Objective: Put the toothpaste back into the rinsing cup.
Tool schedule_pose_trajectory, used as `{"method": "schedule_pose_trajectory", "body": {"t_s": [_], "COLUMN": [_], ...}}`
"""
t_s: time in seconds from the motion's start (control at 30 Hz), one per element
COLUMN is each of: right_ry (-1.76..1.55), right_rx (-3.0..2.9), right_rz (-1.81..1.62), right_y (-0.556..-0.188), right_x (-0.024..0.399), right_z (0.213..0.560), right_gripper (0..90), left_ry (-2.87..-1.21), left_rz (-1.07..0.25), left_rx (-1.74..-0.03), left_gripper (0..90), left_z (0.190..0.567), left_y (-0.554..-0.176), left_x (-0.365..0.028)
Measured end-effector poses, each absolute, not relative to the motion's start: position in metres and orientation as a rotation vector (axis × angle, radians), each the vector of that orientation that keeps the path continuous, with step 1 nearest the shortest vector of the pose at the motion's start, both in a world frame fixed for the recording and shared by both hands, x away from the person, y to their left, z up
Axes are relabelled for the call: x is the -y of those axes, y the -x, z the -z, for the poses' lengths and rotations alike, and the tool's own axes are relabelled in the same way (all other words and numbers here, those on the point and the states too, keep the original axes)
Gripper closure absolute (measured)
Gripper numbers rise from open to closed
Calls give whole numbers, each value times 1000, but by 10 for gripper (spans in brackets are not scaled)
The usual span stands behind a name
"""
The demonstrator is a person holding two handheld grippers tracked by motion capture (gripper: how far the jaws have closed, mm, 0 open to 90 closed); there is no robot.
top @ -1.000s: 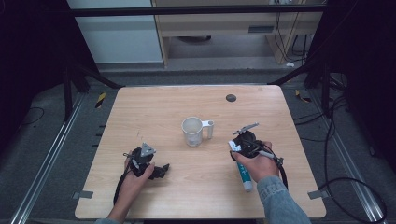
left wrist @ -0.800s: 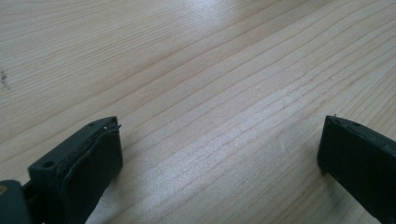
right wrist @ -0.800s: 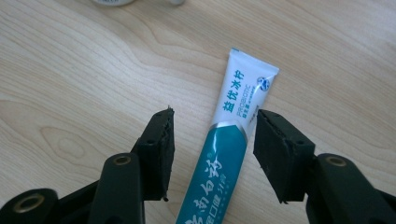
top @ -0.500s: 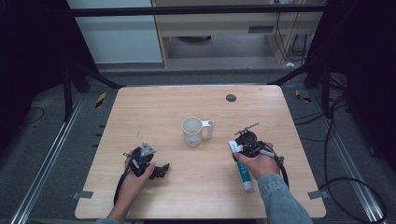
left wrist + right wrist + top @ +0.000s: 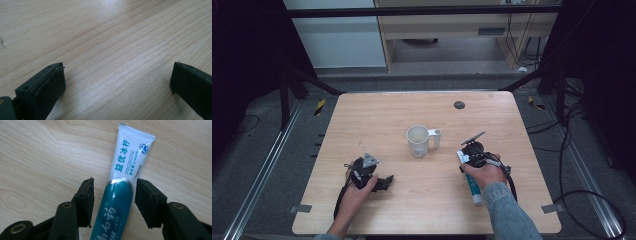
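A toothpaste tube [image 5: 473,189] [image 5: 125,170], white at the crimped end and teal lower down, lies flat on the wooden table [image 5: 362,120] at the front right. My right gripper [image 5: 468,161] [image 5: 113,185] points down over it, with one jaw on each side of the tube. The jaws have just been closing, and a gap still shows on the left side. My left gripper [image 5: 384,182] [image 5: 117,72] rests at the front left, jaws wide open over bare wood.
A white mug [image 5: 418,140] stands upright at the middle of the table, its handle turned toward the right gripper. A small dark round spot [image 5: 459,104] marks the far side of the tabletop.
The right gripper has sunk slightly closer onto the tube. The left hand and the mug have not moved.
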State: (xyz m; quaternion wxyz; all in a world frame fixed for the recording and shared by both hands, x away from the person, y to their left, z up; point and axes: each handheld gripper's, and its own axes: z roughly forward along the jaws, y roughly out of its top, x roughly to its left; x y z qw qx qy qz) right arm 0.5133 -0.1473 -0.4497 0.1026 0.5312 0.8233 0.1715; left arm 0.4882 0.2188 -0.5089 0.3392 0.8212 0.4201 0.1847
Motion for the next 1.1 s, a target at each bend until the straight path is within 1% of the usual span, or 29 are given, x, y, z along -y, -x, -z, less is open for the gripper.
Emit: {"method": "schedule_pose_trajectory", "body": {"t_s": [0.6, 1.1], "right_ry": [-1639, -1643], "right_rx": [-2417, -2412], "right_rz": [-498, -486], "right_y": [-523, -526], "right_x": [150, 148], "right_z": [465, 468], "right_gripper": [492, 488], "left_ry": [-2139, -2140], "left_rz": [-481, -478], "left_rx": [-1094, -1092], "left_gripper": [0, 0], "left_z": [509, 509], "left_y": [-488, -489], "left_x": [-219, -219]}}
